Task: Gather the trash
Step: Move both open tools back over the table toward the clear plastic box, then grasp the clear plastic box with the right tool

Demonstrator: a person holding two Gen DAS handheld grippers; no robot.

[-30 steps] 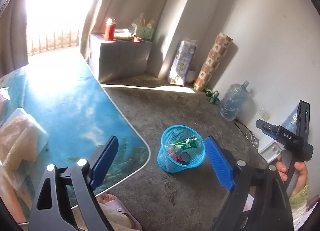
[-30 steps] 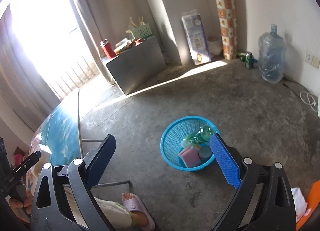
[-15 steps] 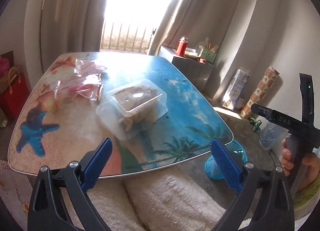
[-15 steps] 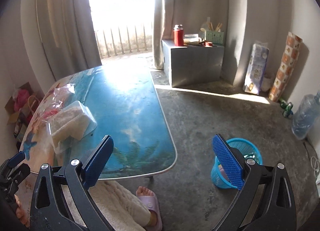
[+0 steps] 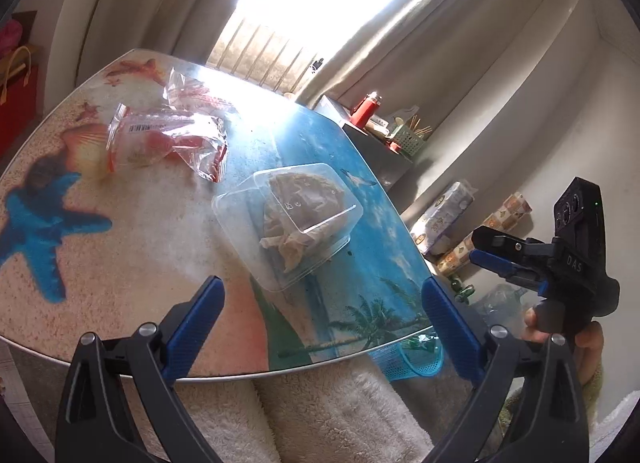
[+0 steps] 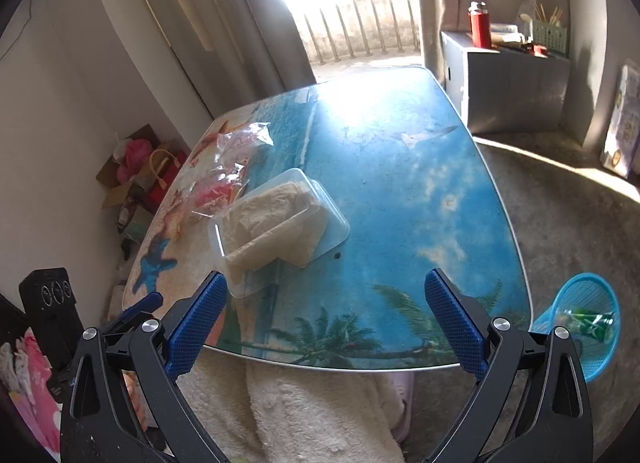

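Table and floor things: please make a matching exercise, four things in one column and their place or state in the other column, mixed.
1. clear container
2. blue basket
3. red flask
4. plastic bags

a. on the grey cabinet
b. on the floor, bottle inside
c. crumpled, on the table's far left part
d. holds beige paper, mid-table

Pairs: 1-d, 2-b, 3-a, 4-c

Clear clamshell box [image 5: 296, 219] of crumpled paper beside wrappers [image 5: 160, 139], tabletop.
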